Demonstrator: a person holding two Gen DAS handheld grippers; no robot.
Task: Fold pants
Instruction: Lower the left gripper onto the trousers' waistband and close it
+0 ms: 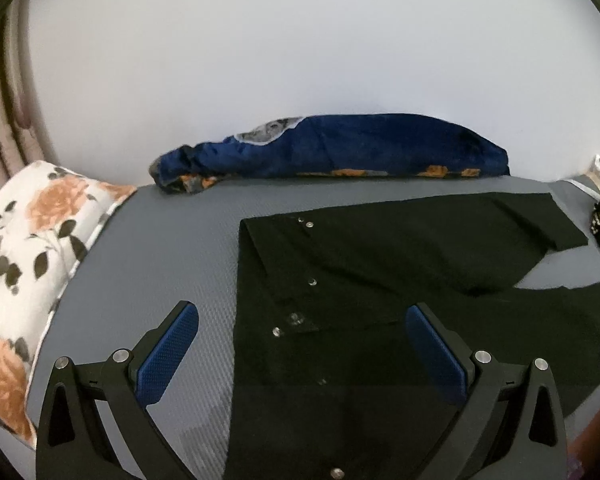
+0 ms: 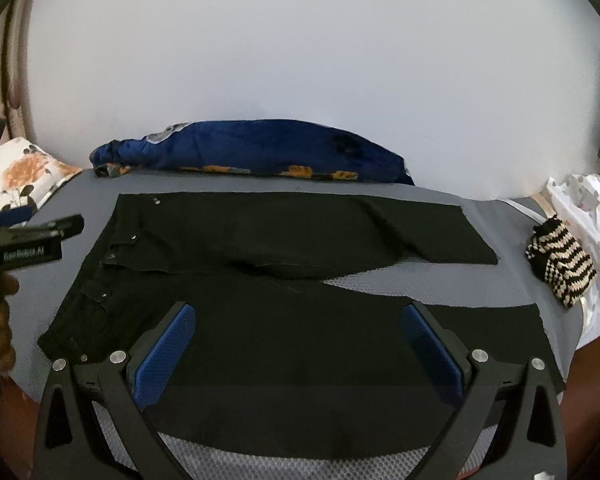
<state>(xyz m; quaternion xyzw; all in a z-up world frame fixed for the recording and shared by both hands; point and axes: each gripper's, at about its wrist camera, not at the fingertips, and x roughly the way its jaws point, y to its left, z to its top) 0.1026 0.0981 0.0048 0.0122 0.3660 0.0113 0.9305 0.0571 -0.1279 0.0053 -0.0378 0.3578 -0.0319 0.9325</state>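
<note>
Beneath the spread jaws (both grippers) lie pants (image 2: 260, 300).

Pants (image 2: 284, 312): solid black, with small silver snaps (image 1: 310, 224) near the waist at centre frame.

Bed surface (image 2: 492, 284): grey, fine woven texture.

Pillow (image 1: 24, 264), left edge of frame: white ground, orange roses, dark grey-green leaves.

Rolled blanket (image 2: 260, 152), centre, against the wall: deep blue, with orange flowers along its lower edge and a pale grey patch at upper left.

Knitted item (image 2: 560, 268), right edge: black and cream stripes.

Wall (image 2: 300, 60), upper frame: plain pale grey-white.

Fingers (image 1: 168, 352): blue textured pads on black frames with silver bolts.

Curtain (image 1: 0, 120), upper left: dull pink, vertical folds.
</note>
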